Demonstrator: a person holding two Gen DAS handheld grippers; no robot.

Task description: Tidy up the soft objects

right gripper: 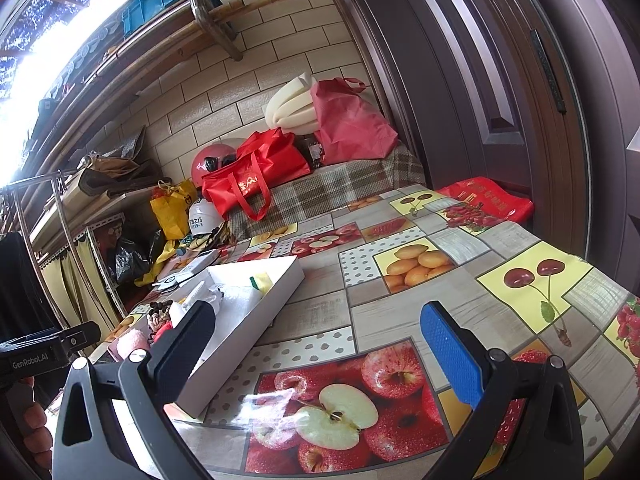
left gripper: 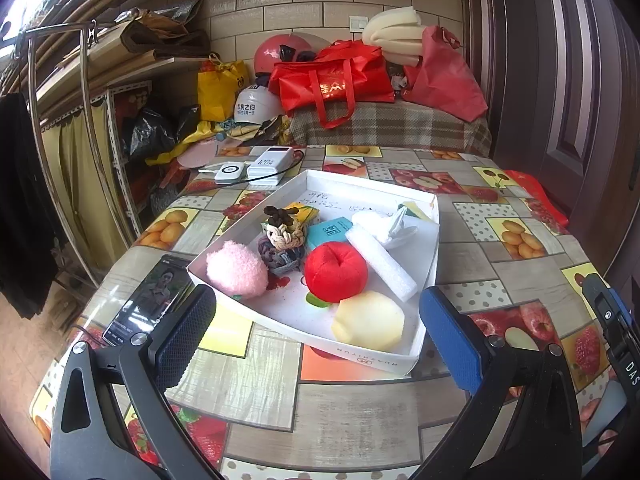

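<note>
Ahead of both my tools I see the table (left gripper: 352, 412), covered in a fruit-print cloth. Straight ahead of my left hand-held gripper (left gripper: 316, 330) sits the white tray (left gripper: 372, 356), its near corner lying between the two fingers. From my right hand-held gripper (right gripper: 318, 354) the same tray is ahead and to the left, partly hidden by the left finger. Both hand-held grippers stand wide apart and hold nothing; the right one has only bare cloth between its fingers.

Inside the tray, the white foam stick (left gripper: 380, 262) lies slanted, ahead-right of the left tool. The red plush apple (left gripper: 335, 271) sits near the middle, touching the pale yellow plush fruit (left gripper: 368, 322), which is nearest to me by the tray's near corner. The pink fluffy ball (left gripper: 236, 269) rests ahead-left against the tray's left wall. Beyond it are knotted rope balls (left gripper: 282, 236) and a teal packet (left gripper: 329, 231).

A phone (left gripper: 150, 300) lies on the table just left of the tray.
</note>
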